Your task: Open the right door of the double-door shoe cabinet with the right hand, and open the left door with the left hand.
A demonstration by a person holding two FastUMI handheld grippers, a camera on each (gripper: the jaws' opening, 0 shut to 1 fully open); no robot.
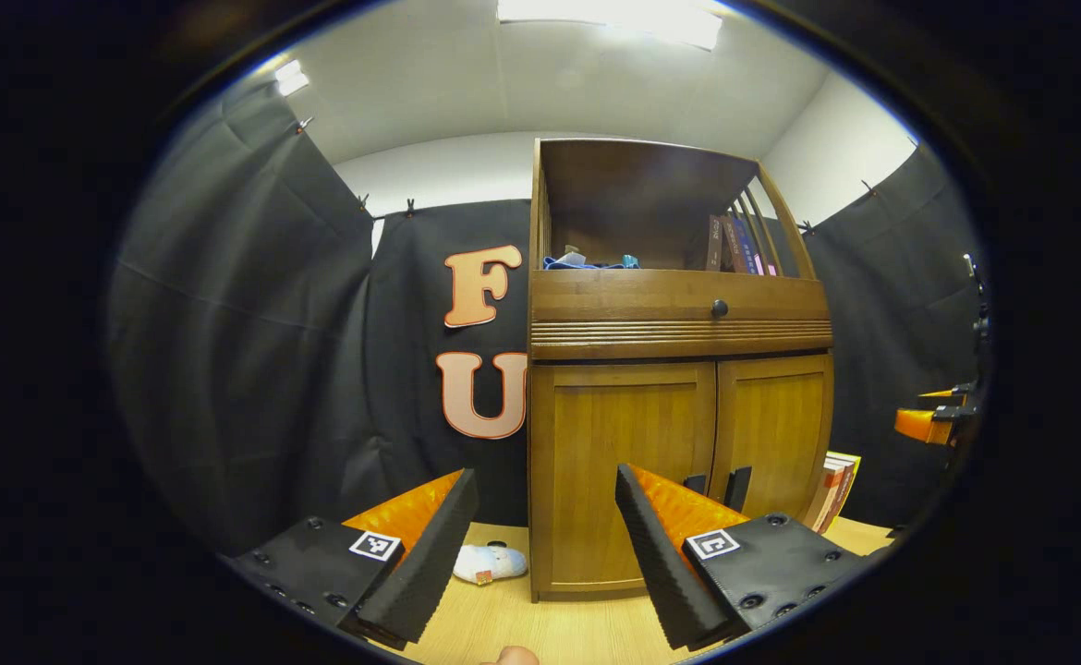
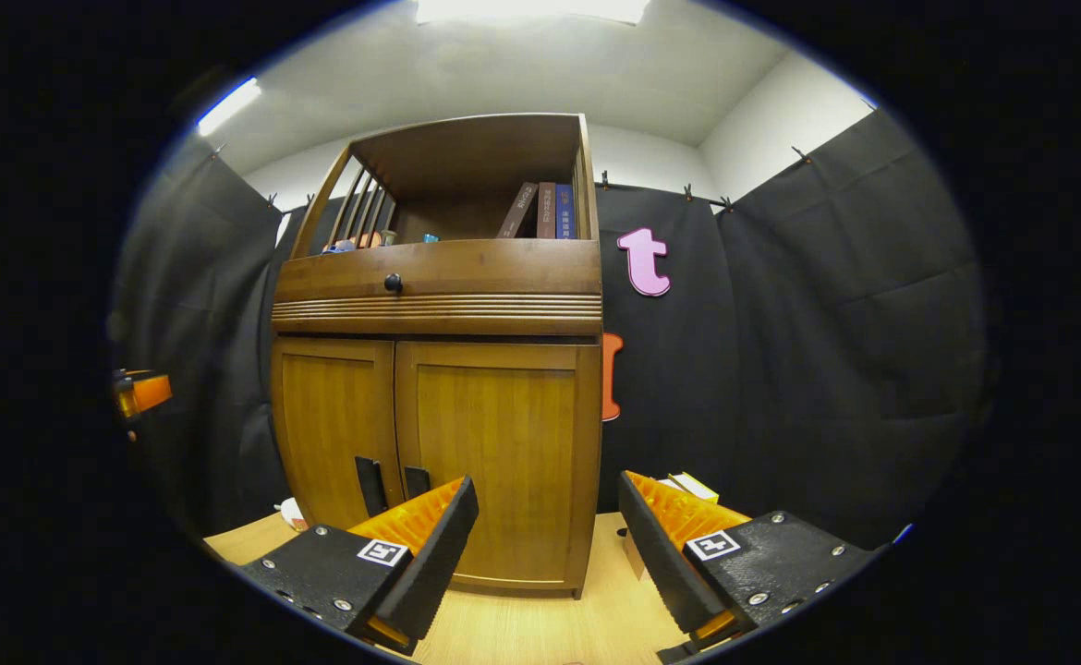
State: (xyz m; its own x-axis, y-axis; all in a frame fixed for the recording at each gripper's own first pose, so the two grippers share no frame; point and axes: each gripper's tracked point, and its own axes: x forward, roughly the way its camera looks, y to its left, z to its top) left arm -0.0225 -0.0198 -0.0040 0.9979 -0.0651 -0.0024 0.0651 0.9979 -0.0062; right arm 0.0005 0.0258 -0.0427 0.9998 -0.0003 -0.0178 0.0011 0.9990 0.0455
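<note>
- Both doors of the shoe cabinet (image 2: 439, 369) on the bench (image 2: 540, 628) are closed; opening has not begun, I judge.
- Right tongs (image 2: 548, 517) and left tongs (image 1: 548, 513) gape, empty, short of the cabinet.
- Next: right tongs reach the right door handle (image 2: 416, 482).
- Books (image 2: 545, 211) stand in the cabinet's top shelf.
</note>
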